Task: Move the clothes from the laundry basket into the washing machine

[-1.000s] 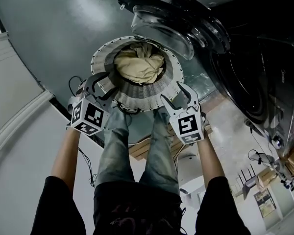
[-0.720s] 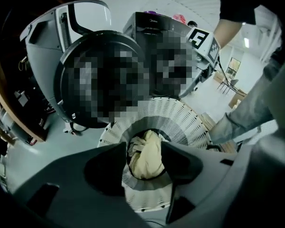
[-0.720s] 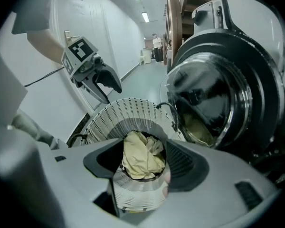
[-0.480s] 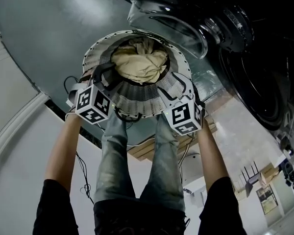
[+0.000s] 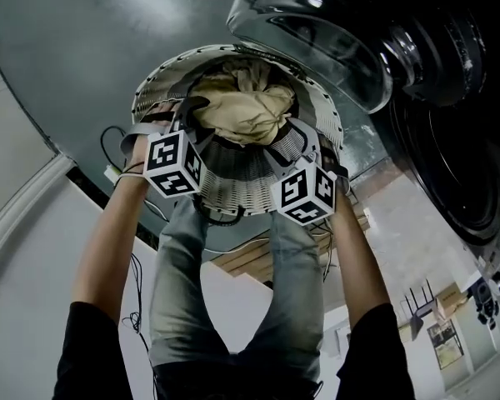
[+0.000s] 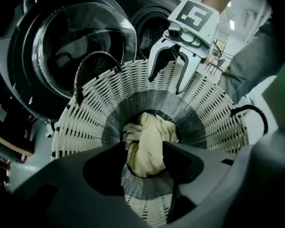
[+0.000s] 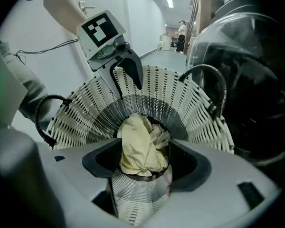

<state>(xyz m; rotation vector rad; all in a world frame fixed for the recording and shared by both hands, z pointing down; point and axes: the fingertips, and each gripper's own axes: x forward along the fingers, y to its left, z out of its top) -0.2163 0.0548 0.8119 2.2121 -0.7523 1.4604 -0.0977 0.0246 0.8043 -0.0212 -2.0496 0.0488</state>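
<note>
The white woven laundry basket [image 5: 233,182] stands on the floor below me, with a bundle of cream clothes [image 5: 243,107] at its bottom. My left gripper [image 5: 186,115] reaches over the basket's left rim, jaws opening, nothing between the pads. My right gripper [image 5: 285,144] reaches over the right rim, jaws also opening and empty. In the left gripper view the cream clothes [image 6: 147,144] lie beyond the left gripper [image 6: 143,167], apart from it. The right gripper view shows the clothes [image 7: 140,146] beyond the right gripper [image 7: 140,167], untouched.
The washing machine's round glass door [image 5: 308,32] hangs open just past the basket, its dark drum opening [image 5: 450,140] to the right. Black looped handles [image 6: 92,61] stick up from the basket rim. A person's legs in jeans [image 5: 179,282] stand at the basket's near side.
Both grippers have gone down from the basket's near edge to its mouth, one at each side. The basket and washer door now look nearer.
</note>
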